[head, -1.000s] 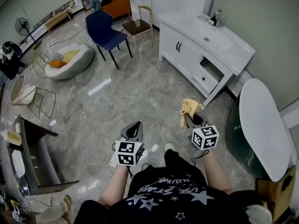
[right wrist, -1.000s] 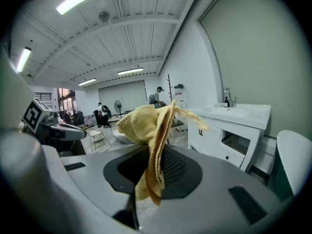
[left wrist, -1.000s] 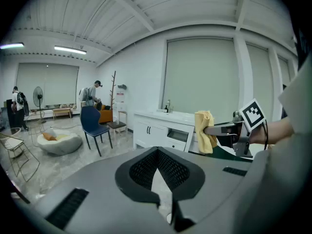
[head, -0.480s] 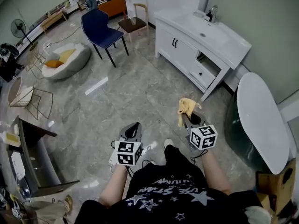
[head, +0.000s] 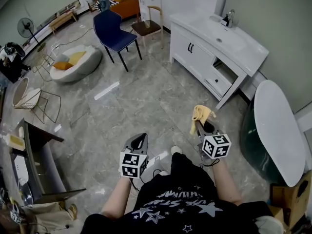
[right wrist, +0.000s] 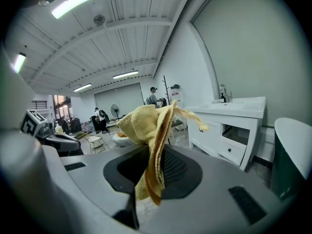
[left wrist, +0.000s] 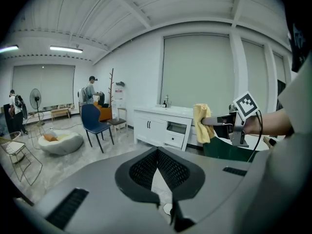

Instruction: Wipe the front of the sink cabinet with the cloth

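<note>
The white sink cabinet (head: 204, 57) stands across the floor at the upper right, with a basin and tap on top and one drawer (head: 222, 77) pulled open. My right gripper (head: 201, 123) is shut on a yellow cloth (head: 200, 115), which bunches up above the jaws and hangs down between them (right wrist: 151, 135). It points toward the cabinet (right wrist: 229, 130) but is well short of it. My left gripper (head: 140, 139) is held low beside it, shut and with nothing in it (left wrist: 157, 152). The left gripper view shows the cloth (left wrist: 202, 122) in front of the cabinet (left wrist: 158, 130).
A dark green tub with a white top (head: 278, 126) stands close on the right. A blue chair (head: 113, 30), a wooden chair (head: 146, 26) and a bean bag (head: 73, 62) are at the back left. A wire basket (head: 36, 101) and a desk (head: 34, 165) line the left side.
Both grippers keep nearly the same pose, with the cloth still in the right one. The head view has swayed a little, shifting the cabinet slightly in the picture.
</note>
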`<action>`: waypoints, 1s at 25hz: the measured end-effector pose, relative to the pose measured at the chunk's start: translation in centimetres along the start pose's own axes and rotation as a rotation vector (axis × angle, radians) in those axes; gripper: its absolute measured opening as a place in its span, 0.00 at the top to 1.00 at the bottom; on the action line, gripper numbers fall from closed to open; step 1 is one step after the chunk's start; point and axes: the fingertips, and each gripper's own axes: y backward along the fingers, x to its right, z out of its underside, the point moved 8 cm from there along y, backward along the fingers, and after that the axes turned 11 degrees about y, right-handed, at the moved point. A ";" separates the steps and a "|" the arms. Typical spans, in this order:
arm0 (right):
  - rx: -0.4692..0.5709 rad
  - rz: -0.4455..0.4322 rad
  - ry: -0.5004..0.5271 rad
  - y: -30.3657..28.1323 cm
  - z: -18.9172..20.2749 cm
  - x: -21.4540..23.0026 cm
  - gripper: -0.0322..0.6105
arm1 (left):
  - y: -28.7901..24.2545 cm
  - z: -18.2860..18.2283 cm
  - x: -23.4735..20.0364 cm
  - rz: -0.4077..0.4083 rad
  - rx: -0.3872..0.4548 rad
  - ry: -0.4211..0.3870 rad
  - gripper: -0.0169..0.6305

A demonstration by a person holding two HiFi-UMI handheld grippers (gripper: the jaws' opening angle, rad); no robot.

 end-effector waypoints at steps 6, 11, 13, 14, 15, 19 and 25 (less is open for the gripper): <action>-0.013 -0.060 0.016 -5.8 -0.8 0.0 0.83 | -1.8 -1.1 -2.7 -0.062 0.038 0.067 0.95; -0.045 -0.107 0.003 -13.9 -1.6 2.4 0.83 | -6.2 -2.1 -5.9 -0.124 -0.009 0.109 0.95; -0.049 -0.130 -0.002 -17.8 -2.4 3.8 0.83 | -8.5 -3.4 -7.8 -0.159 -0.021 0.118 0.95; -0.049 -0.138 -0.003 -19.7 -3.0 4.7 0.83 | -9.8 -4.3 -8.7 -0.177 -0.022 0.122 0.95; -0.048 -0.143 -0.002 -21.7 -3.7 5.6 0.83 | -11.2 -5.5 -9.5 -0.191 -0.019 0.131 0.95; -0.045 -0.167 0.007 -28.8 -6.5 9.2 0.83 | -16.6 -10.4 -11.3 -0.213 0.009 0.143 0.95; -0.039 -0.202 -0.002 -36.2 -9.0 13.3 0.83 | -23.7 -14.9 -13.5 -0.247 0.020 0.127 0.95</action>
